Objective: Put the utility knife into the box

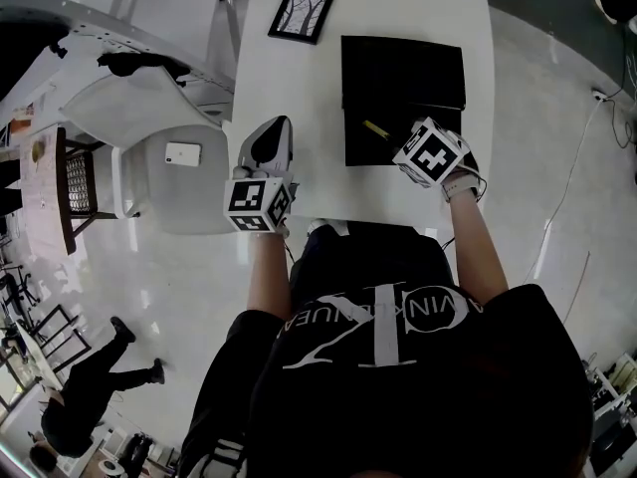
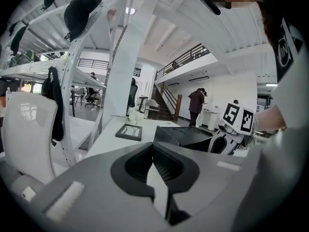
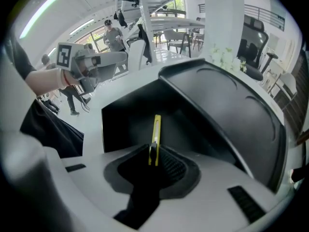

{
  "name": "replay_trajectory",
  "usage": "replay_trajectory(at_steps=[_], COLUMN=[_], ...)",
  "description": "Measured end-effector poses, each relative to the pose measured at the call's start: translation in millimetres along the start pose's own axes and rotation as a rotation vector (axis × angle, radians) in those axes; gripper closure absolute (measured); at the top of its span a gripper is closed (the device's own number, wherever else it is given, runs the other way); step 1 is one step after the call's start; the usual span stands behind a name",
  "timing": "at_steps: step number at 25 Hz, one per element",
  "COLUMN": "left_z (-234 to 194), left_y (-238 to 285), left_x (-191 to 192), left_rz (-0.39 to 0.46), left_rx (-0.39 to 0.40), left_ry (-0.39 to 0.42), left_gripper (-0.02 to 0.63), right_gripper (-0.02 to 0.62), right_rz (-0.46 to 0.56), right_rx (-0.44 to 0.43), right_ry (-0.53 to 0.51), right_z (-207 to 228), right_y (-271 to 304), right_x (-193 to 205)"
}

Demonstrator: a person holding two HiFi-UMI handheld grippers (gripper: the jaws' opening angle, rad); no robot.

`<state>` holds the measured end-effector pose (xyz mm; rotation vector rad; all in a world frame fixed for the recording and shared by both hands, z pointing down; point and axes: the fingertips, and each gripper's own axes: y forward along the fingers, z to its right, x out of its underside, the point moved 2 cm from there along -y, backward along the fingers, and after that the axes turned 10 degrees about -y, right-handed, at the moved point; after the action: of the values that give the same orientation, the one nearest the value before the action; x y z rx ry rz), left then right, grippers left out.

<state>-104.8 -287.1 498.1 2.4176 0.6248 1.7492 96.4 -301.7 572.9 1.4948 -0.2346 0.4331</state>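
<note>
Right gripper view: pinched utility knife [image 3: 156, 129] by one end in right hand-held gripper [image 3: 153, 152] over box [image 3: 126, 125], with left hand-held gripper [image 2: 155, 161] clenched empty; risked pivoting out of so thin a hold

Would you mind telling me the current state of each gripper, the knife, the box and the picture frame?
left gripper: shut, nothing between its jaws.
right gripper: shut on the utility knife.
utility knife: gripped at one end, pointing over the box's inside, not yet released.
box: open, with its lid swung back.
picture frame: lying flat on the table.
</note>
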Motion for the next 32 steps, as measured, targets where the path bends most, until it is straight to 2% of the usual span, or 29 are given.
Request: replay_trajectory(at_steps=[13, 23, 32], left_z=[-4.3, 5.3, 10.3], left_y=[-13.0, -18.5, -30.1], left_x=[0.4, -5.0, -11.1], left_rz=[-0.001, 0.019, 0.035], left_rx=[0.005, 0.06, 0.102], left_ry=[-0.002, 0.018, 0.038], left_gripper=[0.595, 0.594, 0.595], right_gripper=[0.499, 0.497, 0.555], right_rz=[0.025, 0.087, 0.235], right_rx=[0.083, 0.156, 0.321], right_ry=[0.026, 0.077, 0.154], right_z=[1.7, -6.7, -10.4], right_y=[-11.6, -27.1, -58.3], right_x=[-7.8, -8.0, -17.1])
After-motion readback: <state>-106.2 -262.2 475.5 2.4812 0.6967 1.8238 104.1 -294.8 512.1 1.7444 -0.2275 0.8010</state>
